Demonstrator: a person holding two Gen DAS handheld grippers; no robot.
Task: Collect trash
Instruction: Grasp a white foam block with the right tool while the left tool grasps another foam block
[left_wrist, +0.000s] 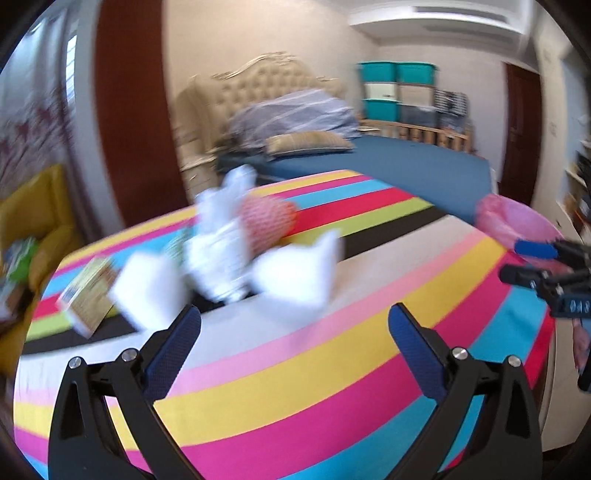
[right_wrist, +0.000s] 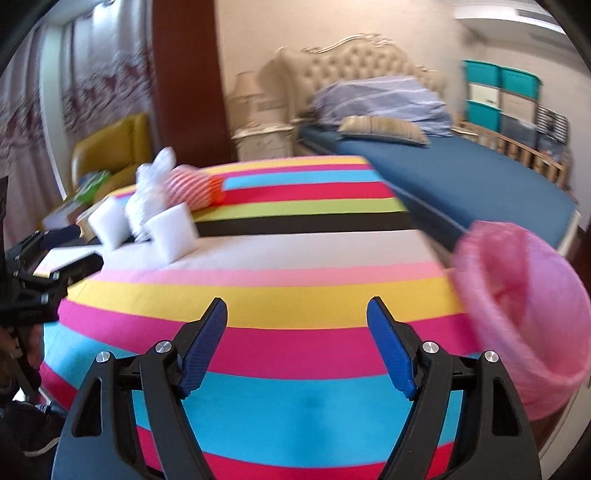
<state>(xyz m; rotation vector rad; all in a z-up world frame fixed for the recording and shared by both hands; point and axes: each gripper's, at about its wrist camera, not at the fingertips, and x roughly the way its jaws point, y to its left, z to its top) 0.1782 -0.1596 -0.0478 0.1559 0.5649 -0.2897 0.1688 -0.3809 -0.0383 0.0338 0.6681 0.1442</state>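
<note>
A pile of trash lies on the striped tablecloth (left_wrist: 332, 369): two white foam blocks (left_wrist: 295, 273) (left_wrist: 147, 288), a crumpled clear plastic wrapper (left_wrist: 221, 236), a red-and-white striped package (left_wrist: 266, 218) and a printed carton (left_wrist: 88, 295). My left gripper (left_wrist: 293, 325) is open and empty just short of the pile. My right gripper (right_wrist: 297, 325) is open and empty over the cloth (right_wrist: 295, 302), with the pile (right_wrist: 173, 229) far to its left. A bin with a pink bag (right_wrist: 524, 310) stands at the table's right edge.
A bed with a blue sheet (right_wrist: 461, 177) lies behind the table. A yellow armchair (right_wrist: 114, 155) with clutter stands at the left. The left gripper shows at the left edge of the right wrist view (right_wrist: 55, 273). Teal storage boxes (left_wrist: 395, 85) stand at the back wall.
</note>
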